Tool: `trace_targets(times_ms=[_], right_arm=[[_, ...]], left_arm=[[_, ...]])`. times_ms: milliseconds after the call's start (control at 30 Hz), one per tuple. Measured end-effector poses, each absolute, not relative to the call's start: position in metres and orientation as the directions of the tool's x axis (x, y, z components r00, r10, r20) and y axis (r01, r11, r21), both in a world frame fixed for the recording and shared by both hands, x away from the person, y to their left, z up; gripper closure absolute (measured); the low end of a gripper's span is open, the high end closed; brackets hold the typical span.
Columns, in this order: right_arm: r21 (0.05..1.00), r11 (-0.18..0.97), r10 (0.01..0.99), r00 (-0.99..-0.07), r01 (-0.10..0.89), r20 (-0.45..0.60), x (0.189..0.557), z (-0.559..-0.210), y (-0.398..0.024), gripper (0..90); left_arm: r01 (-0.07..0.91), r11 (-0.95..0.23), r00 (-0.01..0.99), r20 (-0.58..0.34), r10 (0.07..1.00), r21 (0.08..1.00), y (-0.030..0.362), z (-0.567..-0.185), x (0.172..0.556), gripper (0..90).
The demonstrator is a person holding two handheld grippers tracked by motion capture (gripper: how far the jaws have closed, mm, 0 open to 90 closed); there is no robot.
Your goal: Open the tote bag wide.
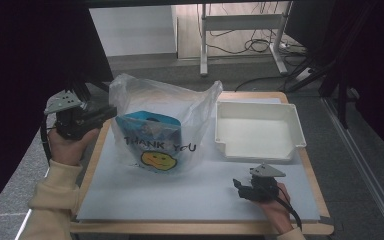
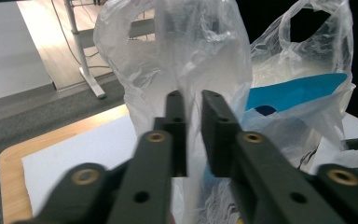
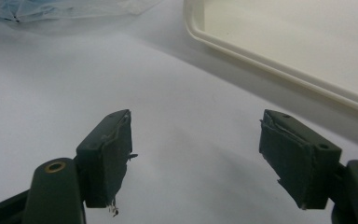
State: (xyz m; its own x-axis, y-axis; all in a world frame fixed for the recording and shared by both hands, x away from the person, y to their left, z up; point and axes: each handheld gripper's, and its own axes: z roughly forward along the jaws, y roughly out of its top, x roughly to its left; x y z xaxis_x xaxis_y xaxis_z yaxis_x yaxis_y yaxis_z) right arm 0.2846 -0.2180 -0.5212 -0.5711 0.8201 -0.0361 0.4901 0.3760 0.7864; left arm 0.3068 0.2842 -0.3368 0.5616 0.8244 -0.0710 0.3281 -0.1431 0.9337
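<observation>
Left gripper (image 2: 193,105) pinches plastic bag (image 2: 200,56); right gripper (image 3: 196,158) agape, empty.

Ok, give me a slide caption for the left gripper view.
Left gripper pinching a fold of the clear plastic bag, blue package visible inside.
</observation>
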Motion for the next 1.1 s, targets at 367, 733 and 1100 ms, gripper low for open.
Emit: trace_targets(times_ms=[367,733,1100], right_arm=[[0.782,0.382,0.822,-0.567,0.492,-0.045,0.284,-0.522,-0.217,25.6],[0.788,0.389,0.822,-0.565,0.477,-0.064,0.283,-0.521,-0.216,25.6],[0.803,0.419,0.791,-0.604,0.424,-0.094,0.277,-0.514,-0.208,25.9]], left_arm=[[0.3,-0.142,0.555,-0.052,0.83,0.943,0.288,-0.338,0.298,90.0],[0.277,-0.103,0.533,-0.064,0.844,0.955,0.3,-0.348,0.281,90.0],[0.279,-0.062,0.537,-0.102,0.837,0.958,0.306,-0.363,0.274,90.0]])
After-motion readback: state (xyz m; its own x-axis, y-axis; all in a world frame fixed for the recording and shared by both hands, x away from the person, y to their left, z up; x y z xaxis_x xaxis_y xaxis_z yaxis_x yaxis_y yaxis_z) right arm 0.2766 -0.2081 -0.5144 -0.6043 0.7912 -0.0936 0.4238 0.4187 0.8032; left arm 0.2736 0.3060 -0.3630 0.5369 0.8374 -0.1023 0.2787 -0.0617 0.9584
